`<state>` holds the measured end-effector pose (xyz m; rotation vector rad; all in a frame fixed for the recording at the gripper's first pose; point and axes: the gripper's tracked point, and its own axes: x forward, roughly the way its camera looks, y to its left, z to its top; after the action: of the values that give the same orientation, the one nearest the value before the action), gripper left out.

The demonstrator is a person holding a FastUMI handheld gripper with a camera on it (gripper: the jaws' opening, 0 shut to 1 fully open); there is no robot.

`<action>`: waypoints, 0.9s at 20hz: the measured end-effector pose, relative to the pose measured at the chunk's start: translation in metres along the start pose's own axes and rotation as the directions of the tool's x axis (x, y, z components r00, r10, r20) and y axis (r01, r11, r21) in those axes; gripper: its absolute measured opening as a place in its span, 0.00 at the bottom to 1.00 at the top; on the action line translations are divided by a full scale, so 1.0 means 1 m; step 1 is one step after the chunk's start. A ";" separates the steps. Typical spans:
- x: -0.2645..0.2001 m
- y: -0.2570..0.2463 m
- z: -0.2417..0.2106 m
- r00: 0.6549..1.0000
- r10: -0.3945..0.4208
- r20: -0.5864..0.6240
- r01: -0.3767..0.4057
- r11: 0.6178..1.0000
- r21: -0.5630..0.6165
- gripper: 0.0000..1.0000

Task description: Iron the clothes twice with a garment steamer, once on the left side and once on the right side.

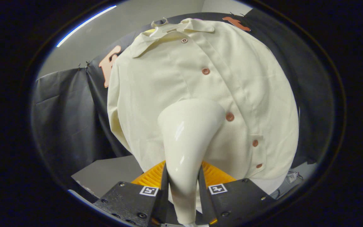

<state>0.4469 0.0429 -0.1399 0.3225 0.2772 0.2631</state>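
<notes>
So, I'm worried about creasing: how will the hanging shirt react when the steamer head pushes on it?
The shirt looks thin and floppy, so it would probably give and swing on its hanger. The steamer, clamped between the gripper fingers, looks glossy, so it should glide.

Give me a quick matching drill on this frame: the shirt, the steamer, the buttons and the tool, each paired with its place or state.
Column one:
1. shirt
2. steamer
3. buttons
4. tool

Column two:
A. running in a line down the front placket
B. shut on the steamer's handle
C. hanging on a hanger in front of the dark cloth wall
D. held between the fingers, its wide head up against the fabric

Pairs: 1-C, 2-D, 3-A, 4-B
</notes>
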 end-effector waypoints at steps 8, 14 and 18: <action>0.000 -0.013 -0.072 0.996 0.028 -0.080 -0.027 0.999 0.024 0.43; -0.001 -0.024 -0.134 0.988 0.033 -0.154 -0.031 0.999 0.016 0.44; 0.003 -0.027 -0.177 0.977 0.038 -0.209 -0.036 0.999 0.013 0.45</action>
<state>0.4008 0.0673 -0.3109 0.3094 0.4809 0.3338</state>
